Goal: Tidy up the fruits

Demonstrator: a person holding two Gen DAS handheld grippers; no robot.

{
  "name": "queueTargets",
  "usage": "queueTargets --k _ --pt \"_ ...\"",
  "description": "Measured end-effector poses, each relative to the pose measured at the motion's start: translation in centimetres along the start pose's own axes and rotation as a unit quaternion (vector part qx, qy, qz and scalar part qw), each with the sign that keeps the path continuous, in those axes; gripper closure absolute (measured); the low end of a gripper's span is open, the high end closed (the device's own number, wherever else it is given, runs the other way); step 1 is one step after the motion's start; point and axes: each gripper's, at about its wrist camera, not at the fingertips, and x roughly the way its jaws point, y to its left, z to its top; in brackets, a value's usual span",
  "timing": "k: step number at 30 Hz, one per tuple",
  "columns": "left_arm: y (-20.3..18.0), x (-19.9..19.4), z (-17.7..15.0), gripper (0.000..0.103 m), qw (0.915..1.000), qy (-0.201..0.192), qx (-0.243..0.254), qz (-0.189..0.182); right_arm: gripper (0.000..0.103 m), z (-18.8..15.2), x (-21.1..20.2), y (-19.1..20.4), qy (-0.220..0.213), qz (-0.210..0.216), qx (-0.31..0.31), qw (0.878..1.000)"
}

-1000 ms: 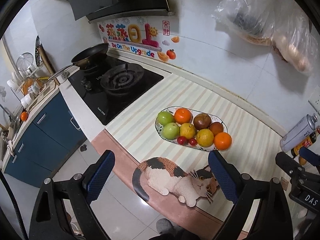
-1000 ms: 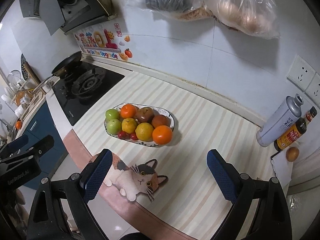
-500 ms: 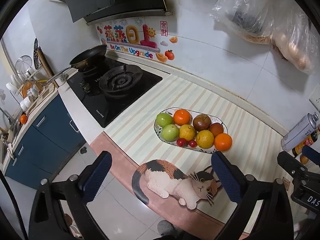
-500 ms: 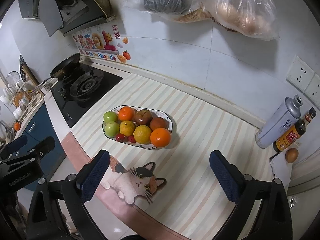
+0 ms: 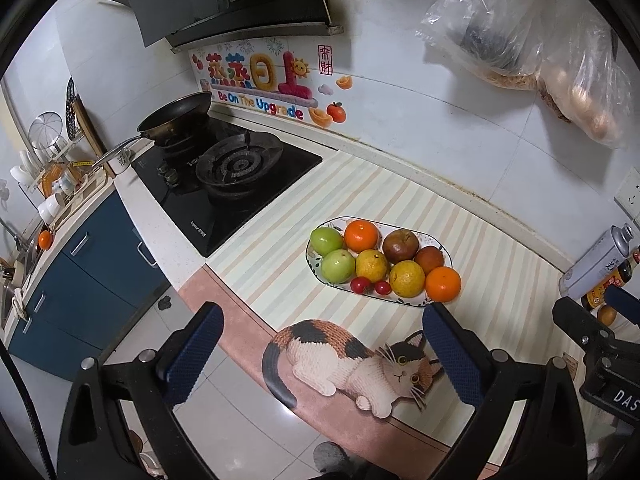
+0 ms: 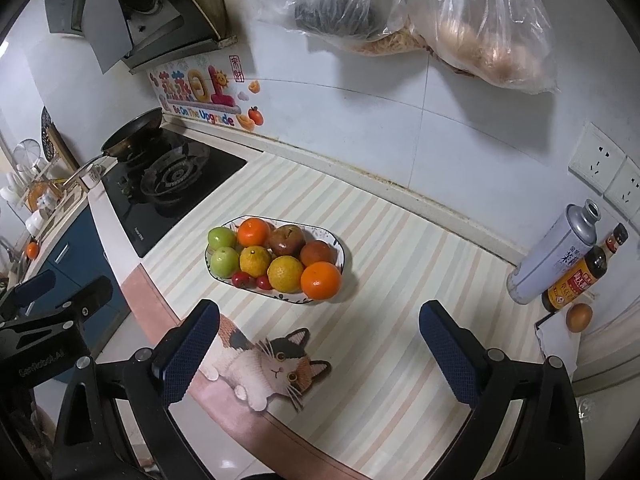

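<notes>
A kitchen counter covered by a striped mat [image 6: 400, 280] is seen from two handheld grippers held above its near edge. On the mat, to the right of a black hob [image 5: 224, 188], an oval plate [image 5: 400, 302] holds all the fruit in view: two green apples [image 5: 327, 240], an orange [image 5: 361, 235] at the back, a brown-red apple [image 5: 401, 245], a darker red fruit [image 5: 429, 259], two yellow citrus [image 5: 407, 278], a bright orange [image 5: 443, 284] at the near right rim and two cherry tomatoes [image 5: 361, 285] at the near edge. The fruits are packed touching one another, and no loose fruit is seen on the mat. The left gripper [image 5: 320, 350] is held with its jaws spread wide and nothing between them; the right gripper [image 6: 320, 346] is likewise spread and empty. Both are well short of the plate. A cat picture [image 6: 276, 364] is printed near the mat's front edge. At far right a can [image 6: 554, 256], a bottle [image 6: 582, 272] and what looks like an egg [image 6: 579, 317] are grouped. The scene fits either a gathered plate with the grippers drawn away, or a plate about to be sorted; which one cannot be settled, so no next move can be named.
</notes>
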Motion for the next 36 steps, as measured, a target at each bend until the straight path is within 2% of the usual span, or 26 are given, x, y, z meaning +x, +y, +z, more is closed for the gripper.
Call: queueTargets --k 36 --pt "-0.5 -1.3 -1.2 0.001 0.9999 -0.006 0.004 -0.010 0.001 -0.8 -0.4 -0.2 0.009 0.011 -0.003 1.000"
